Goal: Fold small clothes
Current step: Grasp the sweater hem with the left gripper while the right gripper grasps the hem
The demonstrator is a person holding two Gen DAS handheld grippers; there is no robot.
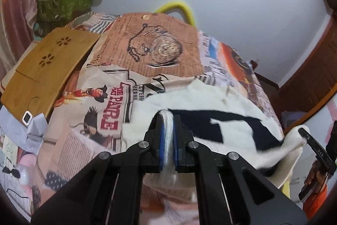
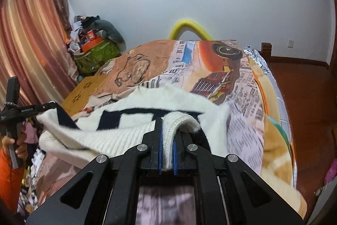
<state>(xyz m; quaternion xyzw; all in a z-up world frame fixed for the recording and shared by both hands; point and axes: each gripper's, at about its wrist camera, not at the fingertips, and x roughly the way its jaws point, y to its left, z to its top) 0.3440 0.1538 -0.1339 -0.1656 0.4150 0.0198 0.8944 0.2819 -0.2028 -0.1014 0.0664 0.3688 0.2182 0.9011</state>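
Observation:
A small white knit sweater (image 1: 210, 98) with a dark navy pattern hangs stretched over the bed between my two grippers. My left gripper (image 1: 167, 117) is shut on its ribbed edge. My right gripper (image 2: 168, 121) is shut on the ribbed edge at the other end; the sweater (image 2: 118, 125) shows white with navy bands there. The right gripper also shows at the right edge of the left wrist view (image 1: 303, 132), and the left gripper at the left of the right wrist view (image 2: 48, 107), each pinching a corner of the cloth.
The bed is covered by a newspaper-print blanket (image 1: 155, 52). A wooden lap tray (image 1: 44, 69) lies on its left side. A green box (image 2: 94, 56) of clutter stands by the curtain. A yellow tube (image 2: 189, 28) rises behind the bed. Wooden floor (image 2: 305, 94) lies to the right.

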